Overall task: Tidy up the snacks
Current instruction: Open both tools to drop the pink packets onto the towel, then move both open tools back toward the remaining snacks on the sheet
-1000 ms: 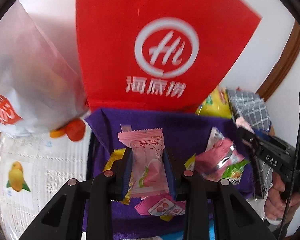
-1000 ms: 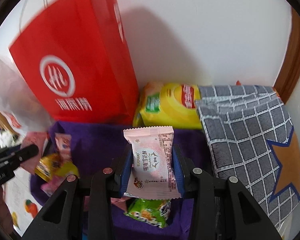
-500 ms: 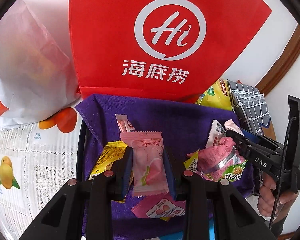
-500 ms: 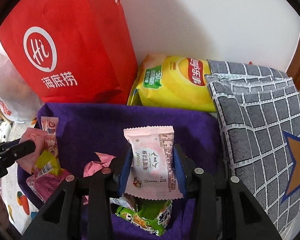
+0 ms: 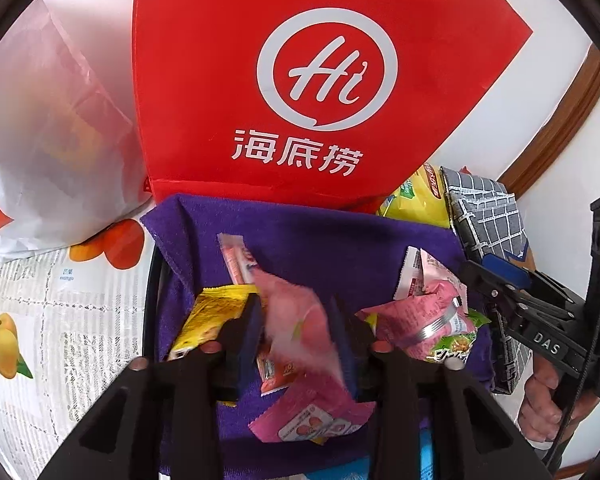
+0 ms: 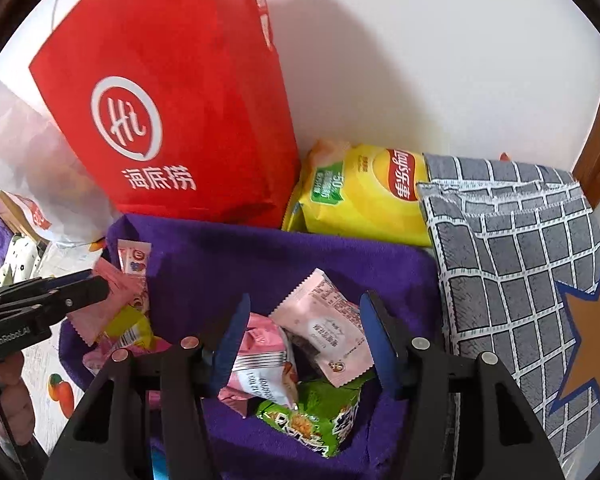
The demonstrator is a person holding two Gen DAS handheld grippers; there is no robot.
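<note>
Both grippers hang over the purple cloth-lined basket (image 6: 260, 264).

Right gripper (image 6: 304, 344): jaws spread wide, nothing clamped. A pale pink foil-wrapped snack packet (image 6: 324, 332) lies tilted between the blue pads (image 6: 230, 344), apparently touching neither. Below it sit a darker pink barcode-printed packet (image 6: 260, 356) and a green printed snack bag (image 6: 312, 420).

Left gripper (image 5: 296, 332): jaws apart. A blurred pink peach-print candy packet (image 5: 300, 324) sits between the fingers, tilted; judged loose and dropping, though the blur prevents certainty about contact. Just below the fingertips: another pink packet with a fruit label (image 5: 312, 416). To the left of the fingers: a yellow foil packet (image 5: 212, 316).

Surroundings: red paper bag with white "Hi" logo (image 5: 300, 80) stands directly ahead of the basket; yellow crisp bag (image 6: 364, 192) and grey checked fabric pouch (image 6: 520, 280) lie ahead and to the right of the right gripper. Fruit-print tablecloth (image 5: 40, 320) to the left of the left gripper.

Progress estimate: at least 6 small packets are in the basket, so collecting is well under way. The crisp bag is outside the basket; whether it belongs in is unclear. No loose small snacks show on the tablecloth.
</note>
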